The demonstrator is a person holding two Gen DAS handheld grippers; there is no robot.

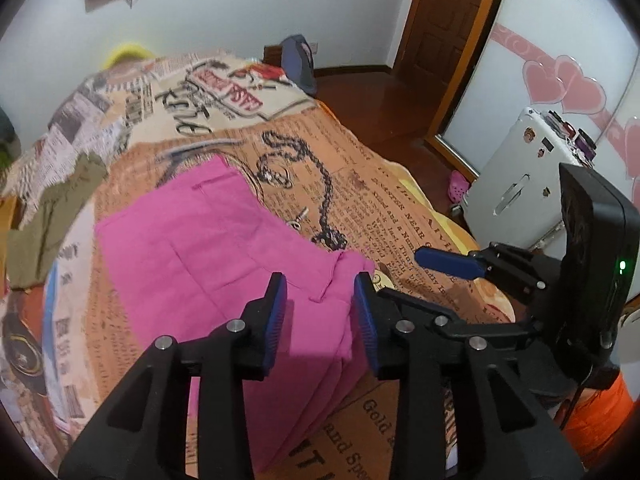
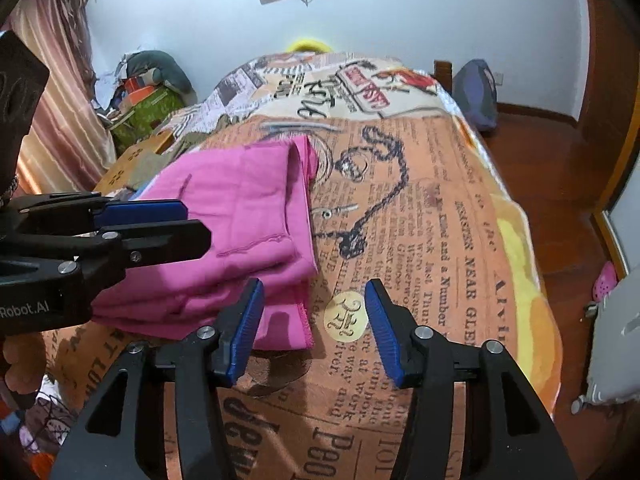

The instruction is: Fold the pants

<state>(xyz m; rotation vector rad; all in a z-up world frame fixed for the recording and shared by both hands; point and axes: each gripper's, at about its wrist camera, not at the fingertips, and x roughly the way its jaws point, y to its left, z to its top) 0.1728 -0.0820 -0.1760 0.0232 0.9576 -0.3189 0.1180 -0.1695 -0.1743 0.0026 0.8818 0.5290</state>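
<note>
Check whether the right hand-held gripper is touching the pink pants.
Apart. In the right wrist view the right hand-held gripper hangs open, blanket showing between its fingers, pink pants beside.

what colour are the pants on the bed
Pink pants, seen best in the right wrist view.

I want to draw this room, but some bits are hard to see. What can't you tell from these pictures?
- Near end of the pink pants: left wrist view, hidden behind the left tongs.
- Left side of the pants: right wrist view, covered by the left tongs' arm.
- Green cloth: left wrist view, blurred at the edge; what it is, unclear.
- Pile of things by the curtain: right wrist view, too small to name.
</note>
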